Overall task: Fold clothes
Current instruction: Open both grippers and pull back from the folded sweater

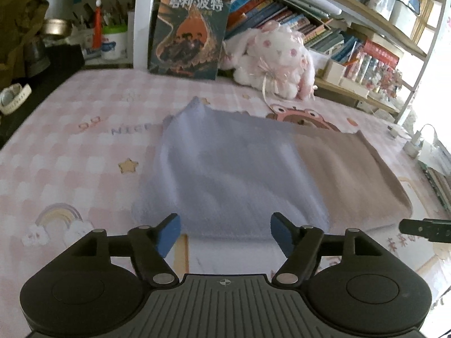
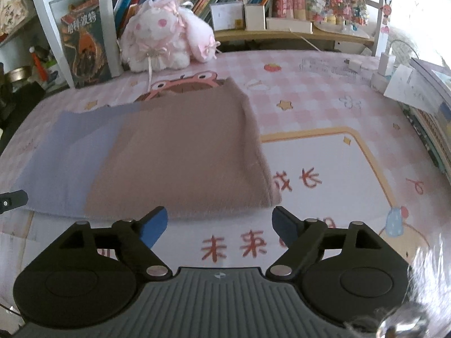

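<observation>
Two-tone cloth [image 2: 157, 152], blue and brown, flat on the pink surface [image 2: 324, 101]; left claw [image 1: 225, 235] and right claw [image 2: 220, 225] both spread, empty, poised at its near edge; fold stage indeterminate.

"哈利·波特" on book [image 1: 191, 28] — "未来" on mat [image 2: 324, 169]

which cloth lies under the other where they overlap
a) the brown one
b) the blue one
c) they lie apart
b: the brown cloth has its edge lying over the blue cloth, and the blue one shows only on the side away from it.
</observation>
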A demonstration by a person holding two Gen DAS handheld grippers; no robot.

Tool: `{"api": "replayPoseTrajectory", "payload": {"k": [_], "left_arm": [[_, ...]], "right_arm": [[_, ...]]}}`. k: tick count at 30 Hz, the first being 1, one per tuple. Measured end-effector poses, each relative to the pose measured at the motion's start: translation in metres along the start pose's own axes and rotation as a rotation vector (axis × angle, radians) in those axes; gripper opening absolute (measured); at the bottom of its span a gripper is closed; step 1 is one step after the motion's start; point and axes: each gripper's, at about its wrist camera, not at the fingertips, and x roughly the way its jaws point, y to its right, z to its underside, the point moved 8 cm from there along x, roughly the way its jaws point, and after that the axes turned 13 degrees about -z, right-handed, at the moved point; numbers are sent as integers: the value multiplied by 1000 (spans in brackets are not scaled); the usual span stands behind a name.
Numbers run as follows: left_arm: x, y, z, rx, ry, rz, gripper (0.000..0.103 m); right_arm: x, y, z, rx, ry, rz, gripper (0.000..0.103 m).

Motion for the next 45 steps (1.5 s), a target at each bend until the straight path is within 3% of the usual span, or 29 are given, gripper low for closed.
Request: {"api": "replayPoseTrajectory", "payload": {"k": [7,28,36,45], "left_arm": [[0,7,13,41,-35,2,77],[2,10,32,16,-108,42,82],[1,23,29,-12,-112,-14,82],[-2,66,30,-96,-141,-125,82]], "right_arm": [[-3,-10,13,-11,-16,5,84],[-8,-30,34,-59,-76,27,85],[-1,-17,24,-146,-92,-39,85],[4,11,5,-259,-120,-133,85]]}}
